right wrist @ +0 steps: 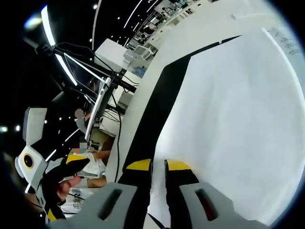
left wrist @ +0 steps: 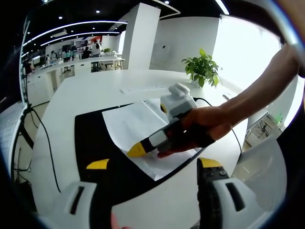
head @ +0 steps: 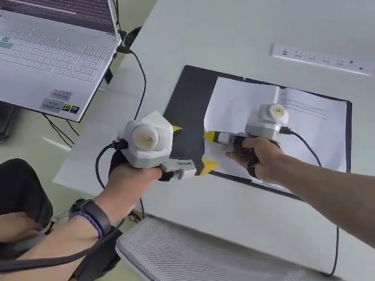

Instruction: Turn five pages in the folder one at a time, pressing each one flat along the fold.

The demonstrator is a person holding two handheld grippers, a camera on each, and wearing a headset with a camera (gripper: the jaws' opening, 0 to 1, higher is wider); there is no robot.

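The black flat folder point(head: 186, 99) lay open on the white worktop point(head: 234, 35), with a white printed page point(head: 240, 102) uppermost. The right claw point(right wrist: 157, 168) was clenched on that page's left edge, over the black cover. The left claw point(left wrist: 153, 164) was released, its jaws wide apart, and hovered above the folder's near corner beside the right claw.

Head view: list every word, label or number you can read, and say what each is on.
None can be read.
Right page of the folder: printed lines, too small.
Laptop screen: text blurred.
Stickers on the laptop's palm rest: too small.
Keyboard: key legends blurred.
Power strip: markings too small.
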